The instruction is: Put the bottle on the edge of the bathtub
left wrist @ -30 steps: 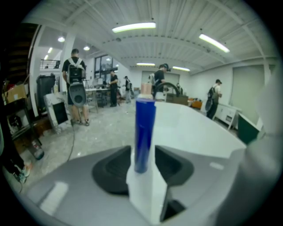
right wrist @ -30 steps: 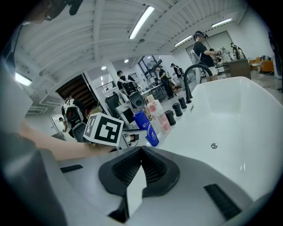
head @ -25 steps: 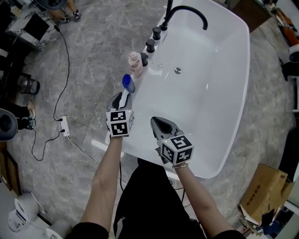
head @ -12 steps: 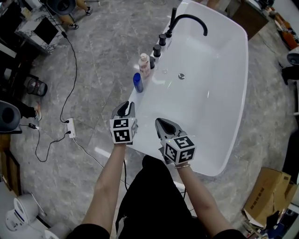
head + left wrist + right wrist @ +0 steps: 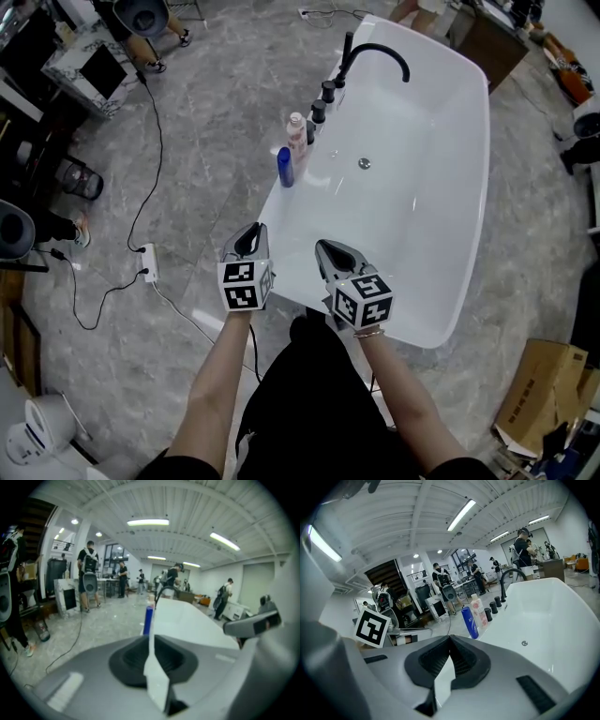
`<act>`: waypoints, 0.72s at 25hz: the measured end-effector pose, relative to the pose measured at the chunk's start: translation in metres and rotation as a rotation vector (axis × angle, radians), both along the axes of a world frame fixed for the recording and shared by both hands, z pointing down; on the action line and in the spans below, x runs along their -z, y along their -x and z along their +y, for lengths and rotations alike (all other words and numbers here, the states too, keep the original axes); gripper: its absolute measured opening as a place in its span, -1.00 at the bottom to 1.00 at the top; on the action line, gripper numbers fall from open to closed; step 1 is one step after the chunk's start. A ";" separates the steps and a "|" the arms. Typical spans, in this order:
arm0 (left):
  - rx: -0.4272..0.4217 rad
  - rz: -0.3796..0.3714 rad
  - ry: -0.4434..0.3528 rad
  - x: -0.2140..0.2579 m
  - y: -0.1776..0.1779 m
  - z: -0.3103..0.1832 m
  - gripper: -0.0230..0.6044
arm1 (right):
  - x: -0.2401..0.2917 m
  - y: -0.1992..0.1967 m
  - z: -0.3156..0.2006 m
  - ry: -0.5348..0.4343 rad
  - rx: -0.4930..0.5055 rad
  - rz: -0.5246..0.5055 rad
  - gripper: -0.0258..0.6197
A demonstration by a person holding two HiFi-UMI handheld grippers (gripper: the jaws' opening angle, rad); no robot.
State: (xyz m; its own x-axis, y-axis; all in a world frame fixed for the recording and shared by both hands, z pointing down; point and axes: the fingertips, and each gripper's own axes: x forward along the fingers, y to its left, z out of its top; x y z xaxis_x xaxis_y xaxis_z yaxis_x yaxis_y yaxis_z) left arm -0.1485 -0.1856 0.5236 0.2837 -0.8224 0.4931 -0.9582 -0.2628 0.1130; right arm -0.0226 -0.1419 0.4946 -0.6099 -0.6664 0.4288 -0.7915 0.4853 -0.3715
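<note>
A blue bottle (image 5: 284, 167) stands upright on the left rim of the white bathtub (image 5: 277, 208), beside a pink-white bottle (image 5: 297, 134). It also shows in the left gripper view as the blue bottle (image 5: 148, 619) and in the right gripper view as the blue bottle (image 5: 469, 622). My left gripper (image 5: 251, 232) hangs well short of the bottle, over the tub's near left corner. Its jaws have just been closing and now stand together with nothing between them (image 5: 151, 637). My right gripper (image 5: 330, 248) hovers over the tub's near end, shut and empty (image 5: 451, 638).
A black faucet (image 5: 375, 52) and several black knobs (image 5: 319, 108) line the far rim. On the grey floor to the left lie a power strip (image 5: 148, 264) and cables. A cardboard box (image 5: 539, 394) sits at lower right. People stand in the background.
Both grippers have pulled back and up from the tub rim. The left jaws, open close by the blue bottle before, have closed. The bottle stays standing on the rim.
</note>
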 end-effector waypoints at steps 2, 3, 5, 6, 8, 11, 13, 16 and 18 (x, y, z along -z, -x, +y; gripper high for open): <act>-0.001 0.008 -0.008 0.008 0.001 0.011 -0.82 | 0.003 0.001 0.005 -0.005 0.000 0.002 -0.91; -0.003 0.010 -0.013 0.012 0.002 0.016 -0.83 | 0.005 0.001 0.008 -0.008 0.000 0.002 -0.91; -0.005 0.011 -0.023 0.020 0.005 0.026 -0.84 | 0.008 0.003 0.013 -0.015 0.002 0.002 -0.91; -0.006 0.009 -0.029 0.023 0.007 0.030 -0.84 | 0.010 0.005 0.016 -0.019 0.004 0.003 -0.91; -0.008 0.007 -0.040 0.030 0.010 0.038 -0.86 | 0.013 0.006 0.020 -0.028 0.009 0.009 -0.91; -0.006 0.015 -0.050 0.040 0.013 0.050 -0.89 | 0.018 0.004 0.027 -0.040 0.010 0.016 -0.91; -0.007 0.020 -0.058 0.046 0.015 0.059 -0.90 | 0.022 0.003 0.031 -0.053 0.010 0.020 -0.91; -0.013 0.016 -0.073 0.053 0.017 0.071 -0.90 | 0.024 0.004 0.040 -0.064 0.014 0.025 -0.91; -0.018 0.017 -0.081 0.057 0.018 0.078 -0.90 | 0.026 0.005 0.045 -0.068 0.019 0.029 -0.91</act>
State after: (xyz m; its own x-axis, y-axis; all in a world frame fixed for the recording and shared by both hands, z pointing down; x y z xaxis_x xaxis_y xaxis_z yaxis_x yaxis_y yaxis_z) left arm -0.1667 -0.1078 0.4662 0.3070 -0.8539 0.4203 -0.9513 -0.2891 0.1075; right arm -0.0276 -0.0968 0.4691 -0.6106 -0.6831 0.4007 -0.7919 0.5236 -0.3141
